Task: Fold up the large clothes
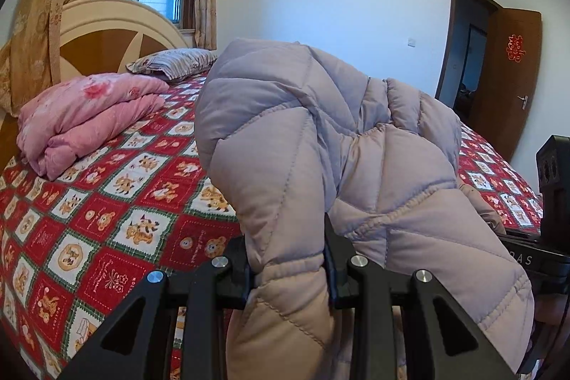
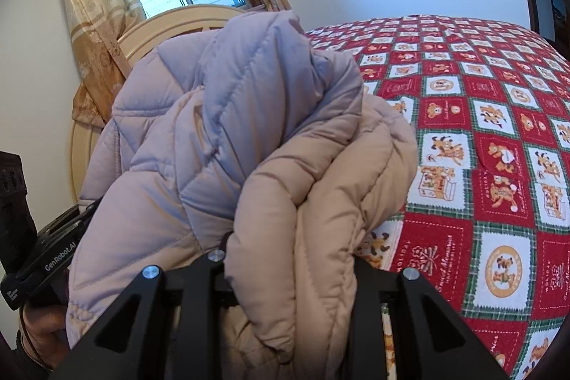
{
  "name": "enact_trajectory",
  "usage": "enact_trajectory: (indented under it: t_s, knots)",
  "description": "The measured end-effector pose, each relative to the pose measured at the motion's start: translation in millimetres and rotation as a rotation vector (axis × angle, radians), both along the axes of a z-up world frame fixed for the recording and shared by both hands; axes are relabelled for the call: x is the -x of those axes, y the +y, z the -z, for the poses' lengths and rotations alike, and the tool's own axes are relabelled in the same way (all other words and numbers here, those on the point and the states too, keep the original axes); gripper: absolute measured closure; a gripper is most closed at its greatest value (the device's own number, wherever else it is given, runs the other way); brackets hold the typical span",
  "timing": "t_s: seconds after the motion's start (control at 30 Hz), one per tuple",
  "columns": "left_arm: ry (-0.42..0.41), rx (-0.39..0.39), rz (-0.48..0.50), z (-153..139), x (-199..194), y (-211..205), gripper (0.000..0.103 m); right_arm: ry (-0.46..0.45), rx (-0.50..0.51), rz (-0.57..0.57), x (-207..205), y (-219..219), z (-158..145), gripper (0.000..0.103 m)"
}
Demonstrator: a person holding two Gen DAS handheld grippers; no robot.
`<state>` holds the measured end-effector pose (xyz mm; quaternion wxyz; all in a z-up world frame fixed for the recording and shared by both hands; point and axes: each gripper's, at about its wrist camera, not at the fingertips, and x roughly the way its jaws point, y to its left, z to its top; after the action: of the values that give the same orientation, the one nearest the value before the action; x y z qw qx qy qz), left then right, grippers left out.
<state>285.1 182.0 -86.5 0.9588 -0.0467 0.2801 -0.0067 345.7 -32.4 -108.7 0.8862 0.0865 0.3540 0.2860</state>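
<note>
Both clamped, left gripper [image 1: 288, 269] and right gripper [image 2: 292, 269], on bunched edges of the puffy lilac-beige quilted jacket [image 1: 320, 138], lifted above the red bear-patterned bedspread [image 1: 107, 202], probably for spreading flat.

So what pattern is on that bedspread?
The bedspread is a red, white and green checked patchwork with cartoon teddy bears, clearest in the right wrist view.
</note>
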Motion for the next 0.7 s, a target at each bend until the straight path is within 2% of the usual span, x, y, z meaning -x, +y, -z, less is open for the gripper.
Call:
enact_trajectory:
  t_s: [0.33, 0.53, 0.7]
  knots:
    - [0.057, -0.009, -0.032, 30.4, -8.3, 19.1, 0.071, 0.049, 0.043, -0.009, -8.8, 18.0, 21.1, 0.074]
    - [0.086, -0.016, -0.051, 40.4, -11.7, 23.0, 0.055, 0.065, 0.062, -0.006, -11.7, 24.1, 28.8, 0.072]
    - [0.113, -0.005, -0.075, 50.5, -13.9, 30.0, 0.036, 0.079, 0.075, 0.003, -14.3, 26.1, 36.2, 0.068]
